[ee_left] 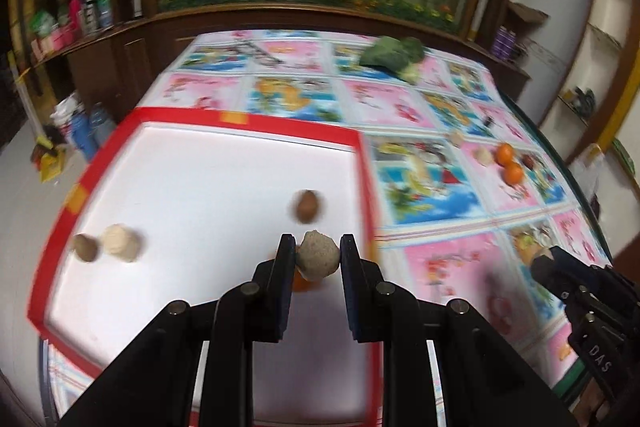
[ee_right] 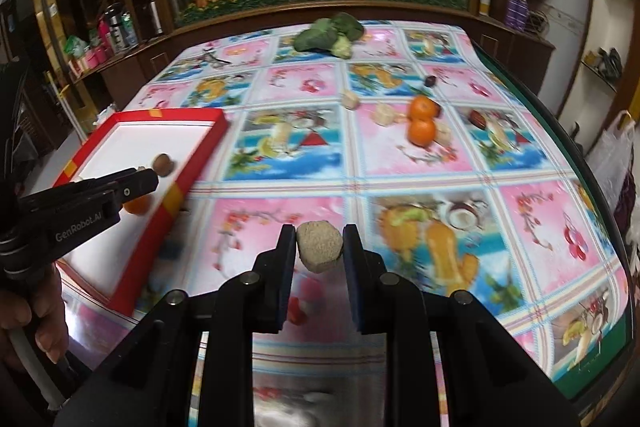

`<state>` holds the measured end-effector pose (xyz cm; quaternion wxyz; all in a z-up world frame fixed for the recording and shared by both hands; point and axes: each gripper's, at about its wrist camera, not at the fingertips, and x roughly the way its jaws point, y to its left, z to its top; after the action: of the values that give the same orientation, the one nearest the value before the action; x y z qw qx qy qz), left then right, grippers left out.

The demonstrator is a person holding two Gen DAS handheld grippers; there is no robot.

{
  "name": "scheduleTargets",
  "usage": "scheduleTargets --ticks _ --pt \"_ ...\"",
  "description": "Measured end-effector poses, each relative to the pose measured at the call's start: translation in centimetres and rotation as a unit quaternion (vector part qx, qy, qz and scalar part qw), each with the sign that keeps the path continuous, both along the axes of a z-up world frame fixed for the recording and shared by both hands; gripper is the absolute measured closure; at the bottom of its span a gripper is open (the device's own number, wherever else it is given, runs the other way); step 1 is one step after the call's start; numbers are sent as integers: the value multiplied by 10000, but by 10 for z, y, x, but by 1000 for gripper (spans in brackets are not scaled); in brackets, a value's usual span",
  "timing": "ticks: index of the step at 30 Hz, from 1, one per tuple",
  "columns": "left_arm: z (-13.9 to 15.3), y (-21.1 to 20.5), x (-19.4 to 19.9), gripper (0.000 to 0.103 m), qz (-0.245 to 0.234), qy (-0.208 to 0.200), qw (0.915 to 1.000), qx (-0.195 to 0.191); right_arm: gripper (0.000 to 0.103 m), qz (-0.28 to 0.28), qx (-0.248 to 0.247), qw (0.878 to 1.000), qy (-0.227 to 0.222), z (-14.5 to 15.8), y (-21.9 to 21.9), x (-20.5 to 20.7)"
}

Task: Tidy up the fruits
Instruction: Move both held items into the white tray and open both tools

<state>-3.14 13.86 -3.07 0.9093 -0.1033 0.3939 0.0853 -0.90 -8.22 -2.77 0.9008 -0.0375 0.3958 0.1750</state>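
Left hand-held gripper [ee_left: 316, 255] clamped on a pale greyish lump [ee_left: 318, 257], hanging over the white floor of the red-rimmed tray [ee_left: 244, 121]. Right hand-held gripper [ee_right: 319, 247] clamped on a tan, flat-sided chunk [ee_right: 320, 247], above the patterned desk [ee_right: 400, 183], with the tray off at 10 o'clock.

Already in the tray: a brown round fruit [ee_left: 307, 206] at 12 o'clock of the left jaws, a cream lump [ee_left: 120, 242] touching a brown one [ee_left: 85, 247] at 9 o'clock, and something orange [ee_left: 301, 285] half hidden beneath the held lump. Waiting on the desk at 1 o'clock from the right jaws: two oranges [ee_right: 422, 119], touching, with pale pieces and dark small fruit close by. Broccoli [ee_right: 330, 35] at the far edge.

Risks, as judged:
- Dropping the lump from this height: likely to bounce or roll on the slick floor, knock its neighbours, or land on the orange thing below.
- Only the sides pinched on both pieces: a quick swing could shake either one loose.
- Both tools converging on one tray: possible collision near the rim.
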Motion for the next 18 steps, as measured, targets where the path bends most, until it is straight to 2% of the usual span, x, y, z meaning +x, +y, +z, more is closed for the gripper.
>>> scheduleTargets --ticks 7,18 --pt "-5 54 -12 82 719 94 9973 66 78 489 103 9987 -88 6 45 3" --pt "-15 85 -5 82 1012 219 9944 213 77 1472 289 9887 70 -4 137 15"
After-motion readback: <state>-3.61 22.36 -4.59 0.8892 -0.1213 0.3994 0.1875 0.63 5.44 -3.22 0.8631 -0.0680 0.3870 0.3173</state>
